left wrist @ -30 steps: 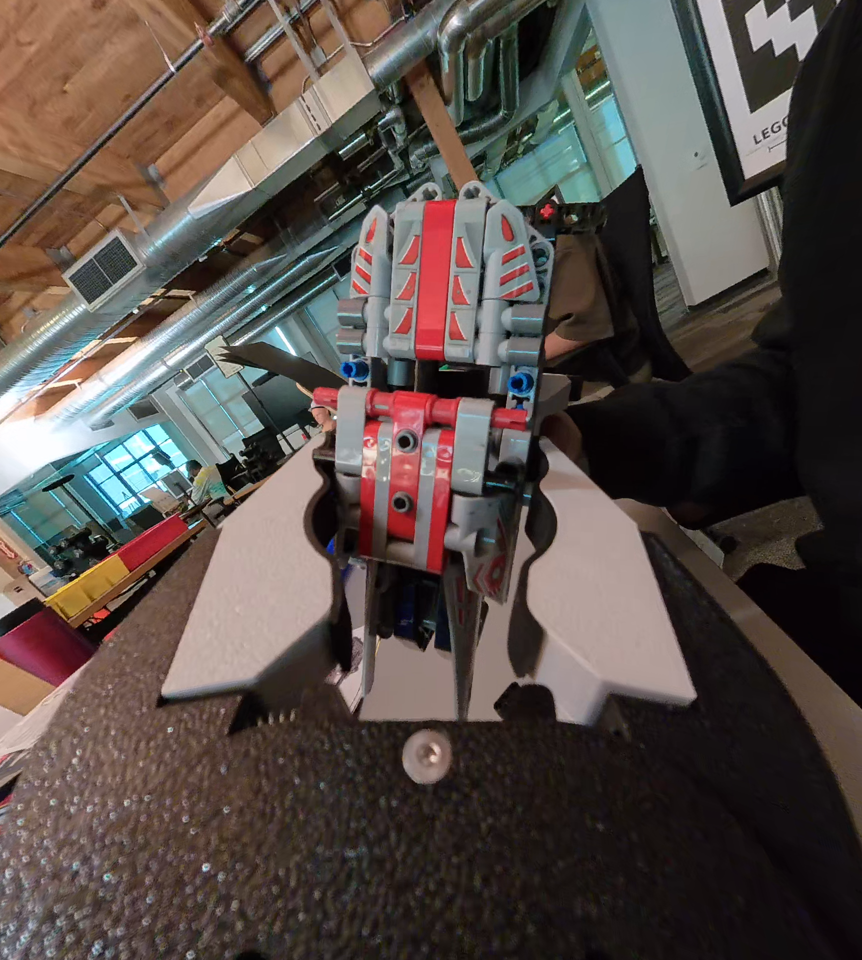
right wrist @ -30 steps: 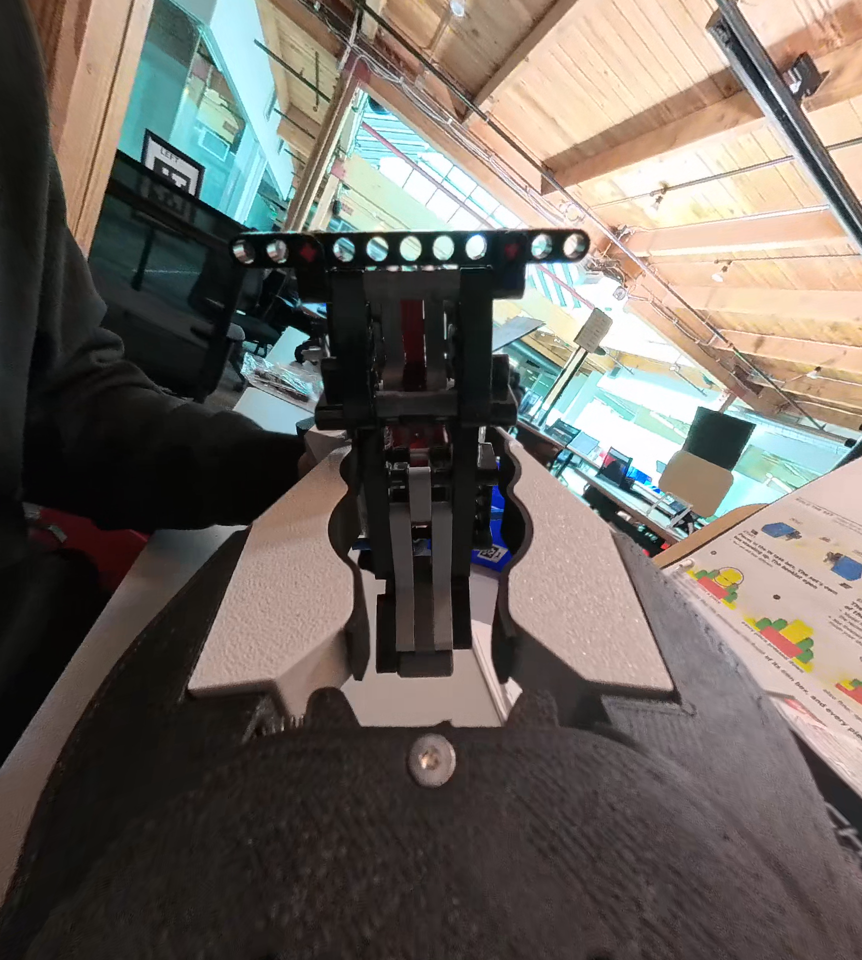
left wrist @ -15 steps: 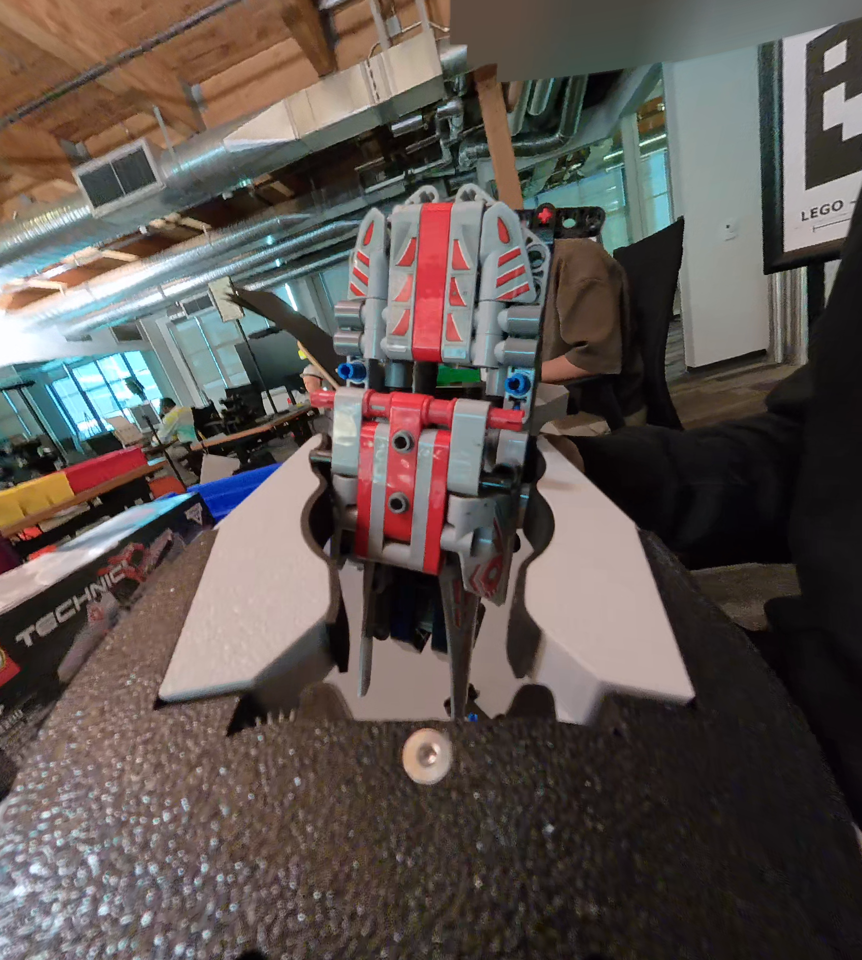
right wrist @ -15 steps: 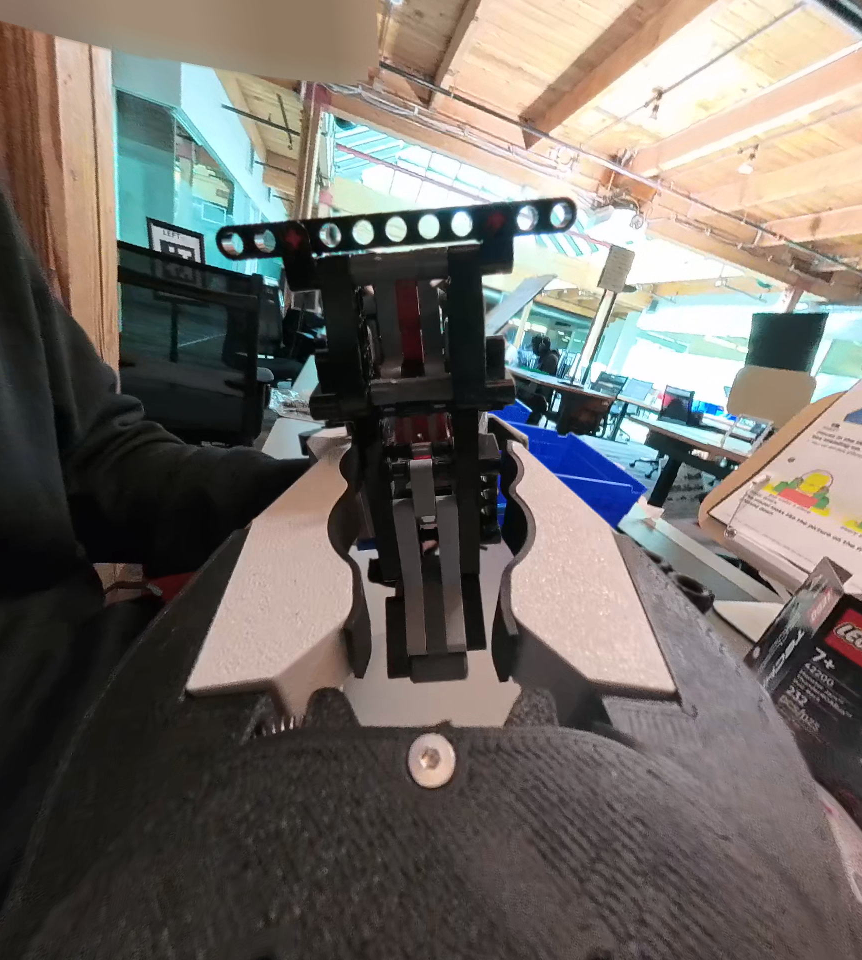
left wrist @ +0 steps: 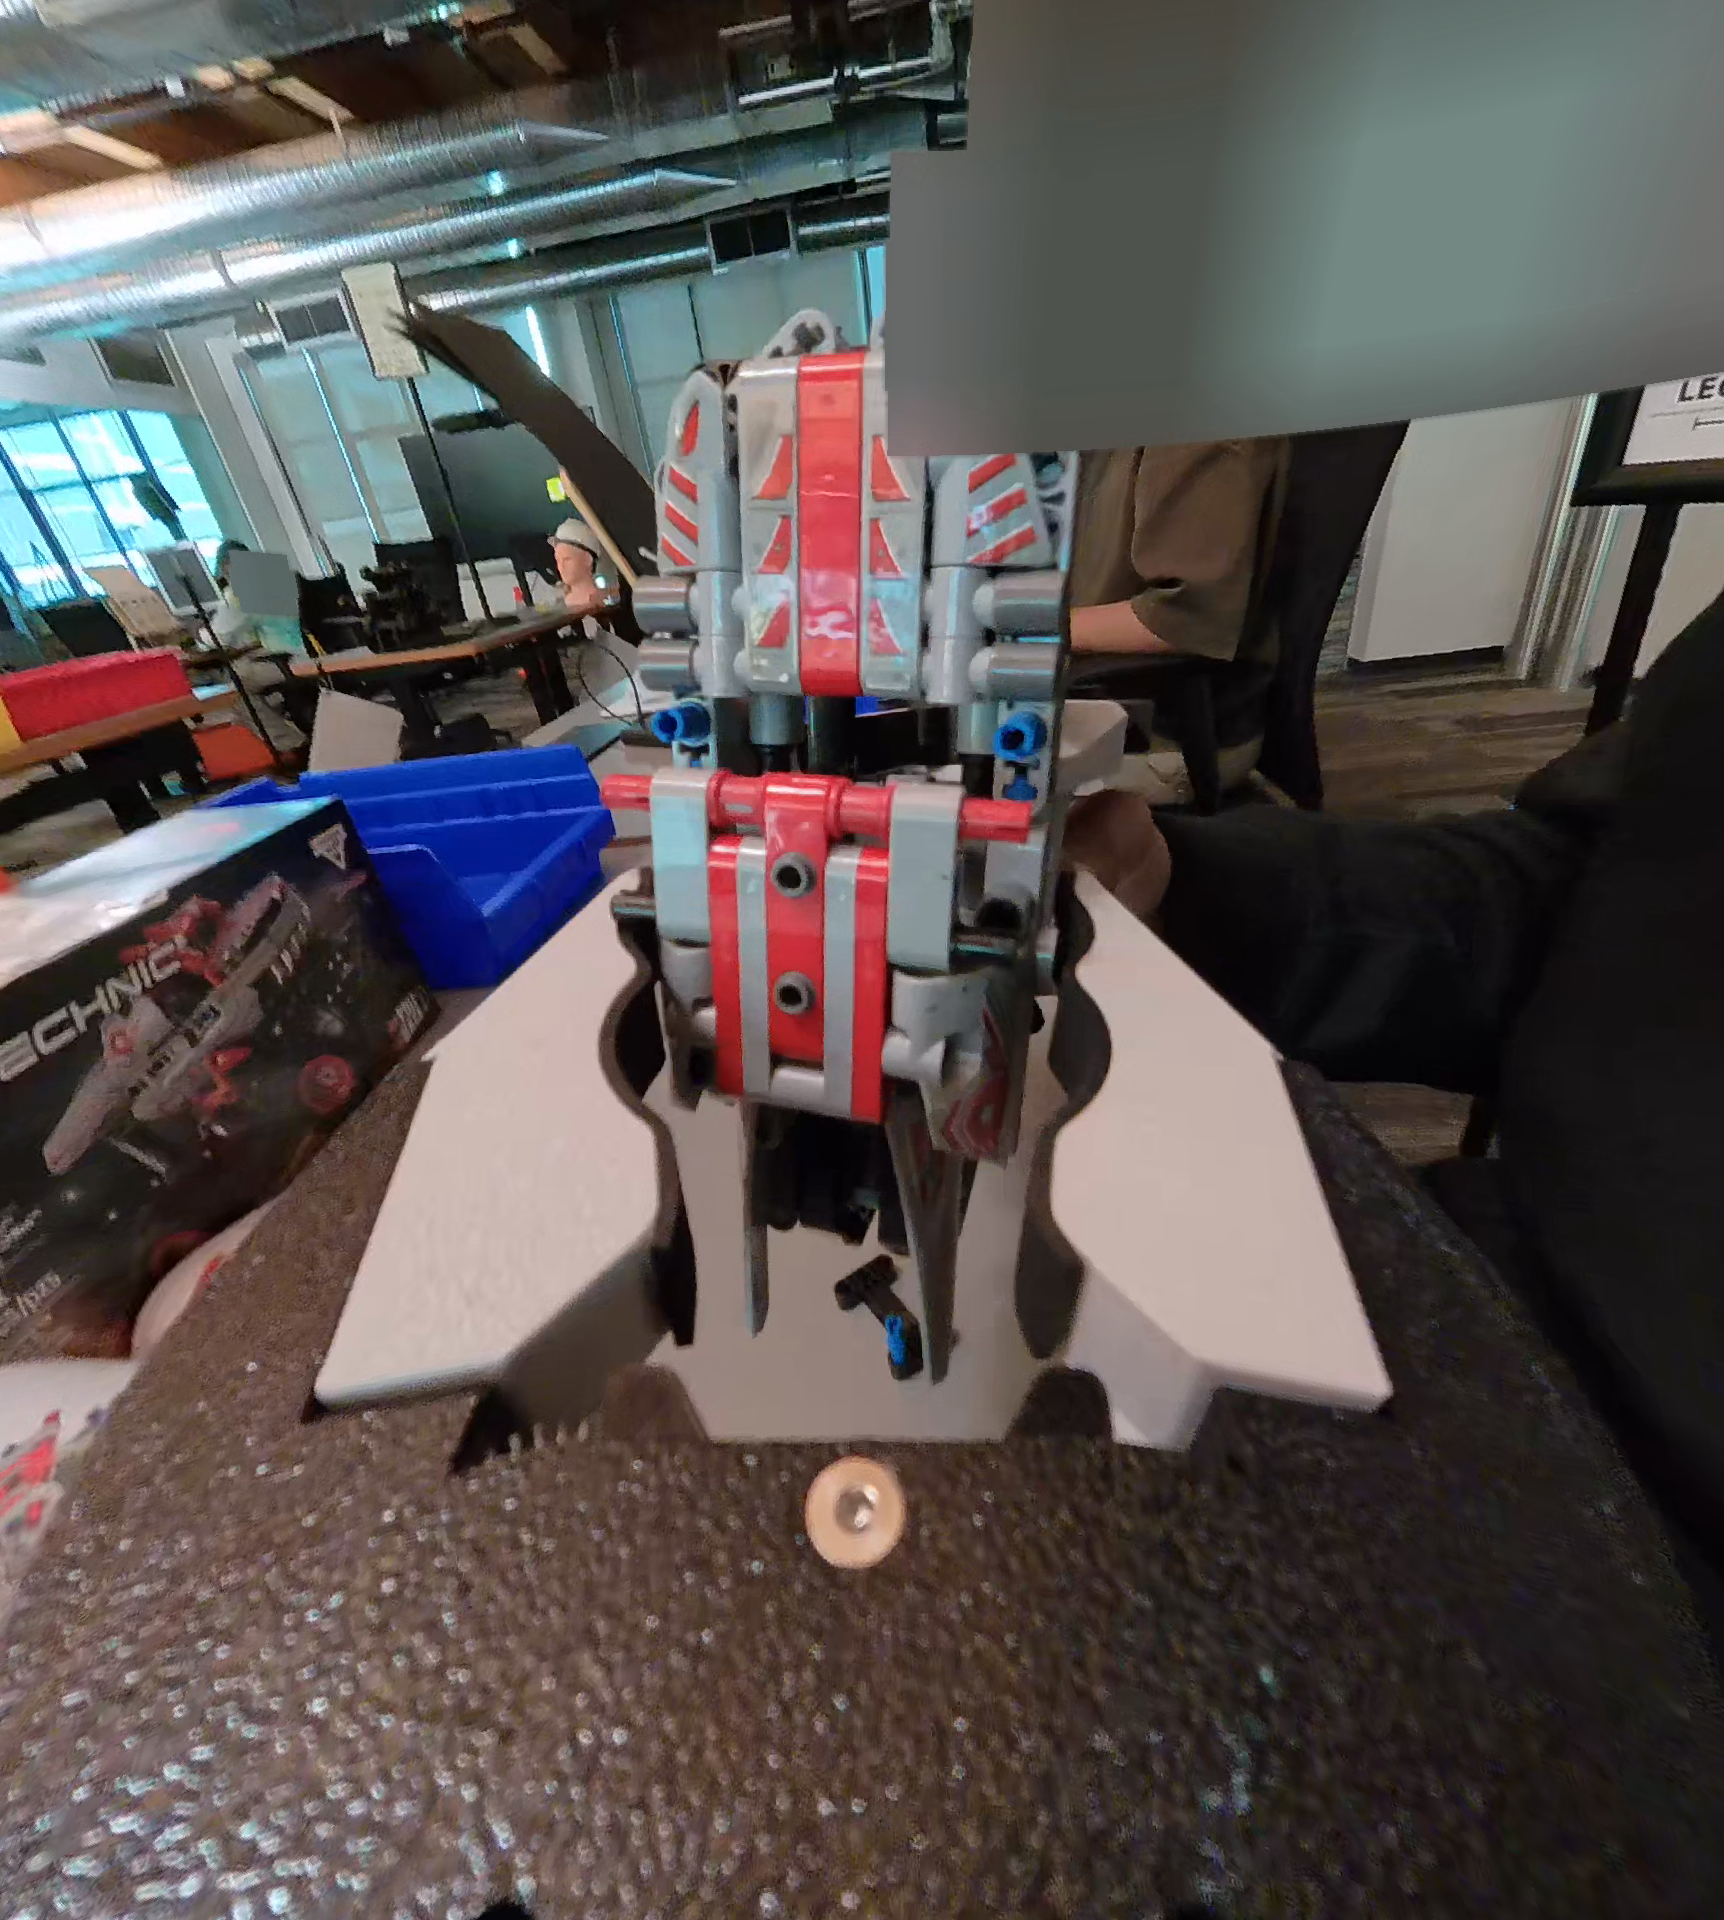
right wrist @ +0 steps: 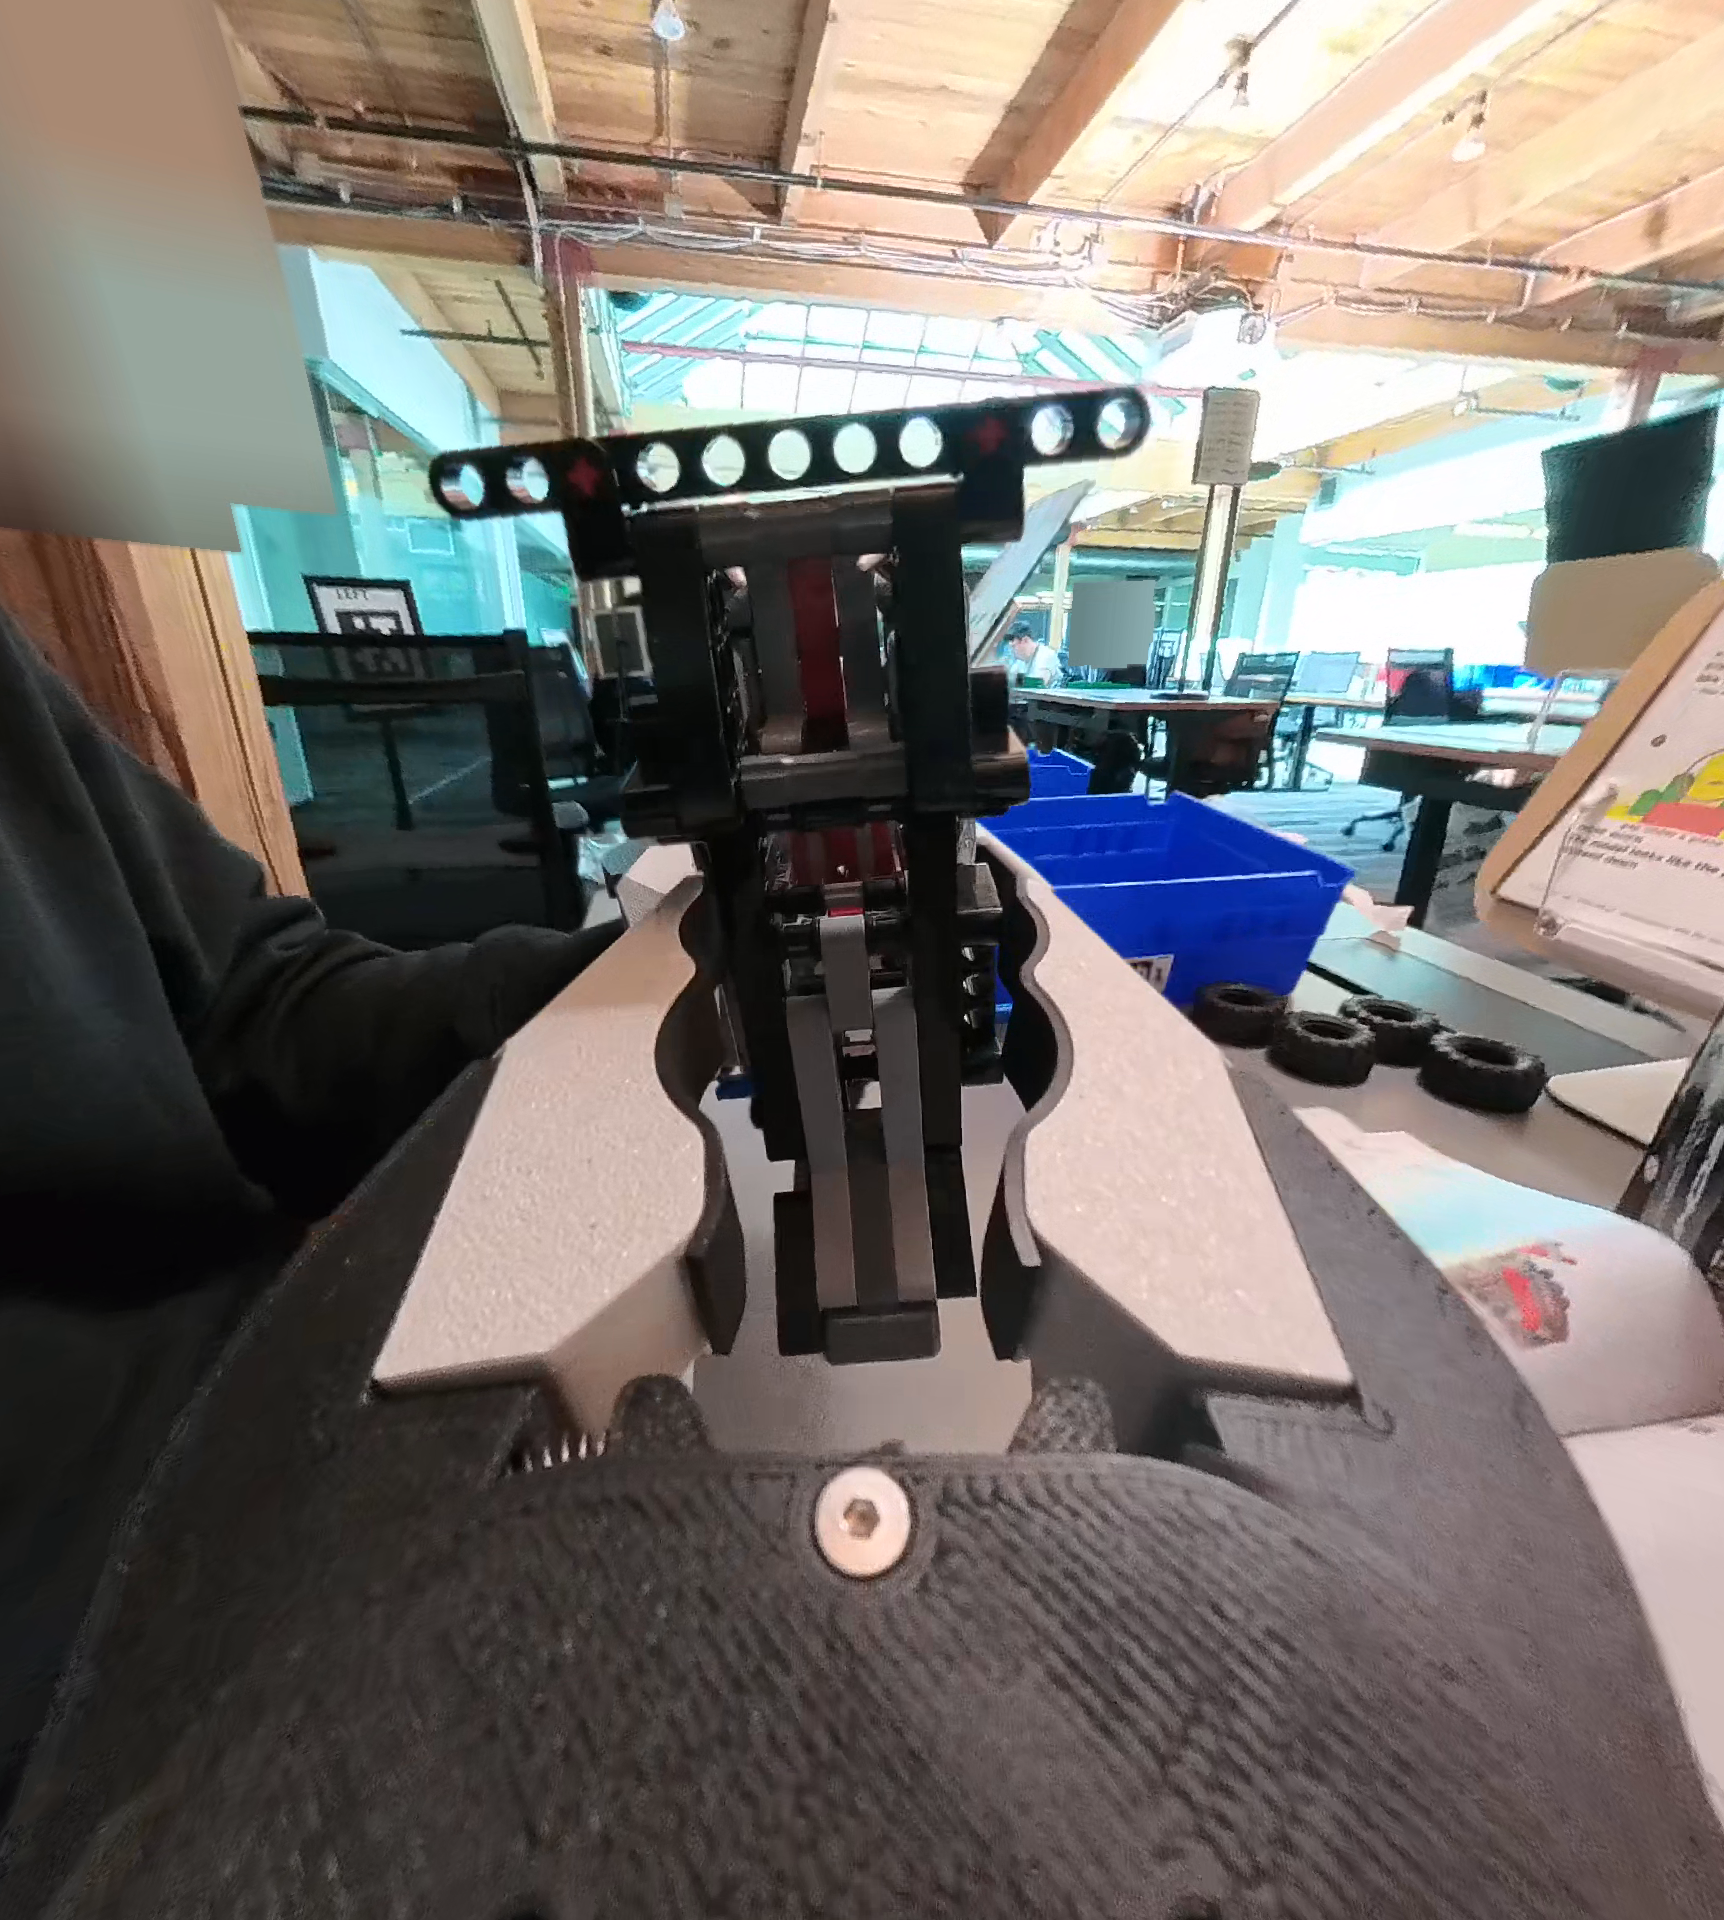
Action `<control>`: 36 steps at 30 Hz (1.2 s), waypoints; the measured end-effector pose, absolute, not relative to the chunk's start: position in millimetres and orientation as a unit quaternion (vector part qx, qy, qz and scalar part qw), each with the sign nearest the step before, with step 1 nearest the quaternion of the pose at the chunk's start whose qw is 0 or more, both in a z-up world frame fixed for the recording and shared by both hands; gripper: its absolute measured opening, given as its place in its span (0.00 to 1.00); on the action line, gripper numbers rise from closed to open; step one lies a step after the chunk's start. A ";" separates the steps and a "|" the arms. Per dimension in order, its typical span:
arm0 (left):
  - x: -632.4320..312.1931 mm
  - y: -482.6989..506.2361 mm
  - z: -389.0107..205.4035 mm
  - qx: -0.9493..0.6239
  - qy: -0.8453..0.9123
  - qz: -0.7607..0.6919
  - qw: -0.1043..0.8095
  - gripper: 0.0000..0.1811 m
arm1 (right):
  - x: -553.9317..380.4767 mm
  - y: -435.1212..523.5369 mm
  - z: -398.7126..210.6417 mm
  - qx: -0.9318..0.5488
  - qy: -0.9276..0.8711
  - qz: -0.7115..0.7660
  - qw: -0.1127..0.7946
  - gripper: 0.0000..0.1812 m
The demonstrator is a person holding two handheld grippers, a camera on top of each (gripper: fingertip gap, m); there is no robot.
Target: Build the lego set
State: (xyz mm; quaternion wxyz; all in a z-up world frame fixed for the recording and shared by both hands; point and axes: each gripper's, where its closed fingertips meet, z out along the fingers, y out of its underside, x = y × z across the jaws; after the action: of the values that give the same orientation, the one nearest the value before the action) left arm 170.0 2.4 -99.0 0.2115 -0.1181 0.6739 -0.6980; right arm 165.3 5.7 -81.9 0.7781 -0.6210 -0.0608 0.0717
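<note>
A red and grey lego vehicle model [left wrist: 816, 582] stands upright between the fingers of my left gripper [left wrist: 853, 914], which is shut on its lower part. The right wrist view shows the same model from its black underside [right wrist: 816, 727], with a black holed beam [right wrist: 785, 457] across the top. My right gripper [right wrist: 847, 904] is shut on it too. A small black piece with a blue pin [left wrist: 873, 1299] lies on the table below the model. A person's hand [left wrist: 1118, 862] shows behind the model.
A lego box [left wrist: 131, 1081] lies at the left, with blue bins [left wrist: 484, 831] behind it. In the right wrist view several black tyres [right wrist: 1357, 1039] lie on the table, an instruction sheet on a stand [right wrist: 1689, 790] and a booklet [right wrist: 1616, 1320] at the right. The grippers are tip to tip, or close to it.
Both grippers, still shut on the model, have tilted down from the ceiling towards level. The table, box, bins and tyres have come into view.
</note>
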 end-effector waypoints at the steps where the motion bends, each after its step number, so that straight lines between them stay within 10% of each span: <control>1: 170.7 4.9 -100.7 -0.127 0.677 -0.696 0.202 0.41 | 168.8 5.3 -82.4 -0.622 -0.048 0.081 0.777 0.29; 36: 169.5 0.9 -103.5 -0.145 0.692 -0.666 0.240 0.39 | 161.6 6.7 -82.9 -0.593 -0.064 0.109 0.795 0.29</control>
State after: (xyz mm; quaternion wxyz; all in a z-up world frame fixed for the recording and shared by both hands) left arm 169.5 0.9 -103.5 0.2403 -0.1448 0.6917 -0.6655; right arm 161.6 6.7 -82.9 0.7952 -0.5930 -0.0640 0.1091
